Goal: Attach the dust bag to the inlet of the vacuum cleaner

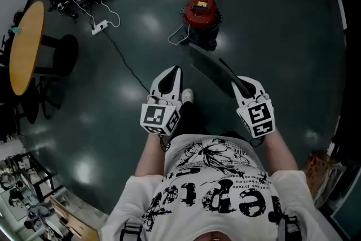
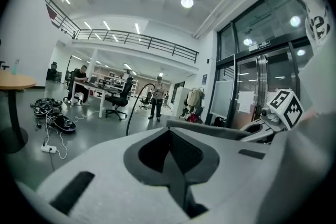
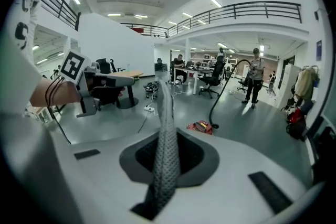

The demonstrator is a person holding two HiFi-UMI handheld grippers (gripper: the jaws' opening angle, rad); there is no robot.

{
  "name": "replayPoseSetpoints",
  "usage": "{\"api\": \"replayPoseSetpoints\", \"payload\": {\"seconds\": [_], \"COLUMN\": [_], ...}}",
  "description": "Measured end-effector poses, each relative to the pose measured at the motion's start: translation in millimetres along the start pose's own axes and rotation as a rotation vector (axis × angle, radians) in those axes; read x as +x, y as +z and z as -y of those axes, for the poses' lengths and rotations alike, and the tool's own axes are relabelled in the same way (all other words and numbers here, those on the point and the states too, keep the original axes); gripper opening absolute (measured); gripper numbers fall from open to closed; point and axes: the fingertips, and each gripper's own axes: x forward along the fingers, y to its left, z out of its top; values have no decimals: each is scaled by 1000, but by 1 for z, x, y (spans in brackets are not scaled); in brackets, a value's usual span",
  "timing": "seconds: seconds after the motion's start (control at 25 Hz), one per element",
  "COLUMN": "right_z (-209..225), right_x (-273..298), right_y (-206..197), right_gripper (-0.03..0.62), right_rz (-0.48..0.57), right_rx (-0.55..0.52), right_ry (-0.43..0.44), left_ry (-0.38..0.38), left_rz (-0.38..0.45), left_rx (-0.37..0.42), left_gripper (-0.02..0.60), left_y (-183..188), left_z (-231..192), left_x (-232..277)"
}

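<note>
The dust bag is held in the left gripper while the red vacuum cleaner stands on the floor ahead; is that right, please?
Not quite: the dust bag is held in the right gripper, as the right gripper view shows; the left gripper is shut and empty. The red vacuum cleaner does stand on the floor ahead.

Both forearms (image 1: 151, 150) reach forward side by side, held apart from each other. The left claw (image 1: 174, 71) points ahead and nearly level. Its jaws are together with nothing between them. The right claw (image 1: 241, 83) tilts more steeply downward, its jaws pinched on the edge of the thin grey dust bag (image 1: 211, 68), which runs out forward from between them. On each claw the marker cube (image 1: 159, 117) sits just ahead of the wrist, one face turned upward.
</note>
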Motion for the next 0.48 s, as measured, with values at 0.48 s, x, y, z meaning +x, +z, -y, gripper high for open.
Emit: {"api": "replayPoseSetpoints", "payload": {"seconds": [0.48], "right_z": [7], "right_x": [157], "right_y": [32], "right_gripper": [21], "right_rz": [-75], "right_rx": [46], "right_ry": [-12], "left_ry": [-71], "left_rz": [-70], "left_rx": [-24], "left_gripper": [3], "left_y": [8], "left_z": [-156], "left_x": [95]}}
